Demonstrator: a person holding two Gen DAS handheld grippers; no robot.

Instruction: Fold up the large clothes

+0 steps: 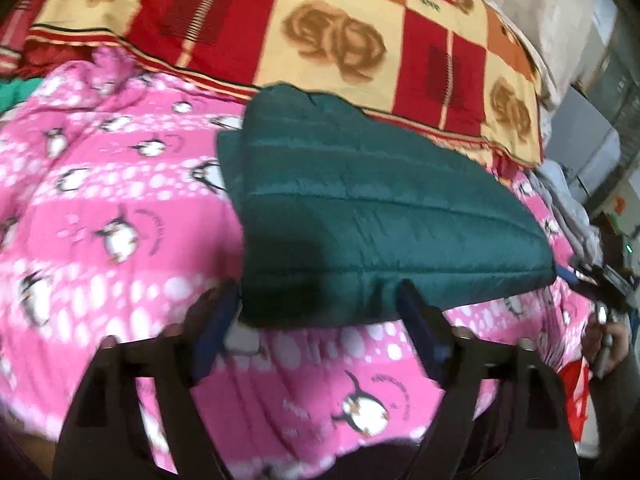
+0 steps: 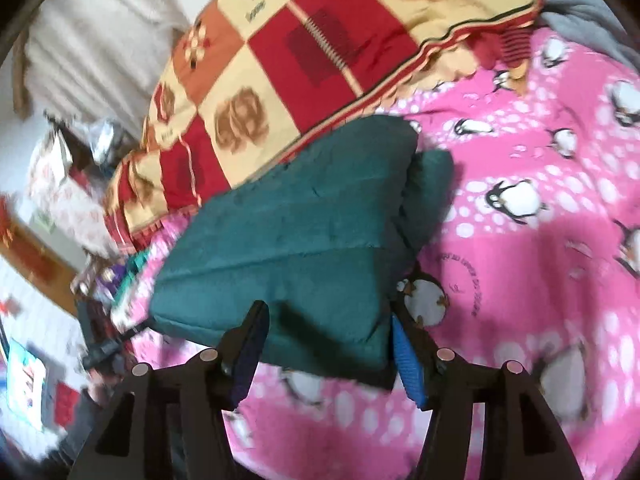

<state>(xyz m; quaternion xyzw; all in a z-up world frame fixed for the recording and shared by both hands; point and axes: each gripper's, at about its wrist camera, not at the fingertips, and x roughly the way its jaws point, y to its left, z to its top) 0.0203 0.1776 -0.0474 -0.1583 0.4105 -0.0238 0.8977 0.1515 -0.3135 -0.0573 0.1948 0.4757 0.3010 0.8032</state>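
Hovering over the folded green jacket (image 1: 360, 208) on the pink penguin blanket (image 1: 120, 200), I keep both jaws wide, holding nothing.

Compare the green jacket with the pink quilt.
The jacket is plain dark green; the quilt is pink with penguins. The jacket is a small folded bundle; the quilt spreads wide. The jacket lies on top; the quilt is beneath. Both look padded.

Showing quilted green jacket (image 1: 360, 208): slick synthetic cloth w/ slight sheen. Lying on soft matt pink penguin blanket (image 1: 120, 208), fleece-like. Red-yellow checked cover (image 1: 340, 32) looking like matt woven cloth. Gripper pads (image 2: 406, 356): ribbed blue, prob. rubber/plastic.
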